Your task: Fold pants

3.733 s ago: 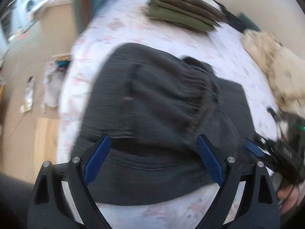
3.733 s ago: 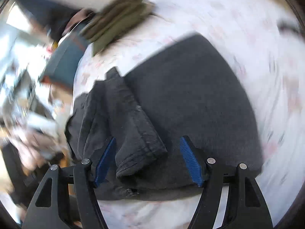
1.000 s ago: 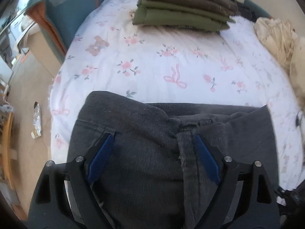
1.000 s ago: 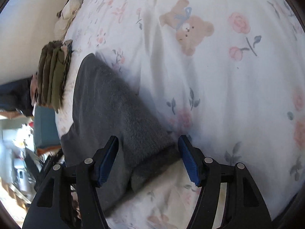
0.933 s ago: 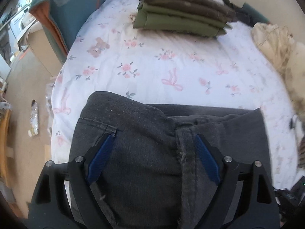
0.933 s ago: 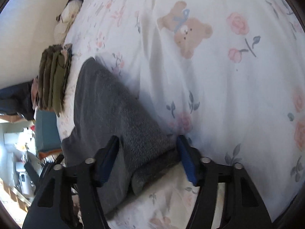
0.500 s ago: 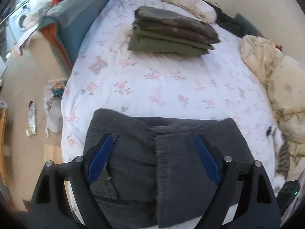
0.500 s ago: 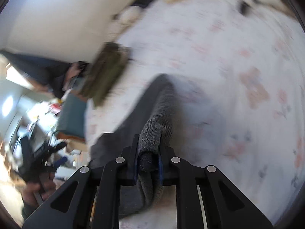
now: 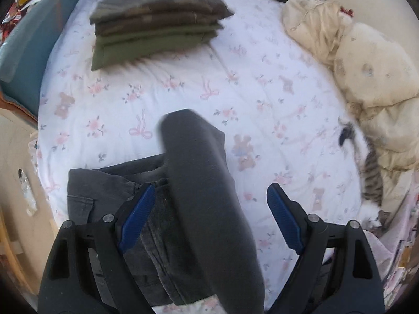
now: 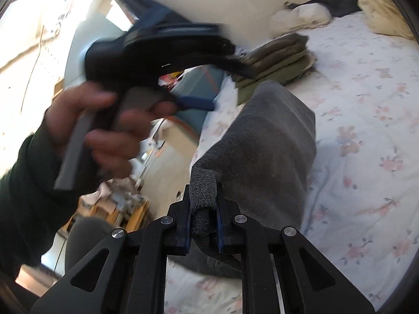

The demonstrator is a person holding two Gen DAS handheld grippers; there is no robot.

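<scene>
Both tongs are matt black plastic, built of flat arms with triangular cut-outs and round silver screw heads at the joints. The left tongs (image 9: 208, 209) carry ribbed blue pads (image 9: 136, 213) on the inner faces of their fingers; the right tongs (image 10: 203, 225) show the same blue lining. The left hand (image 10: 104, 128) wraps a grey-and-black handle, above a dark green sleeve (image 10: 23, 198).

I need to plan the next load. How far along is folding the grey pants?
Partly done: the grey pants are already doubled on the bed. In hand: the right tongs grip one end, lifted. The left tongs are open. Left: laying the fold flat.
</scene>
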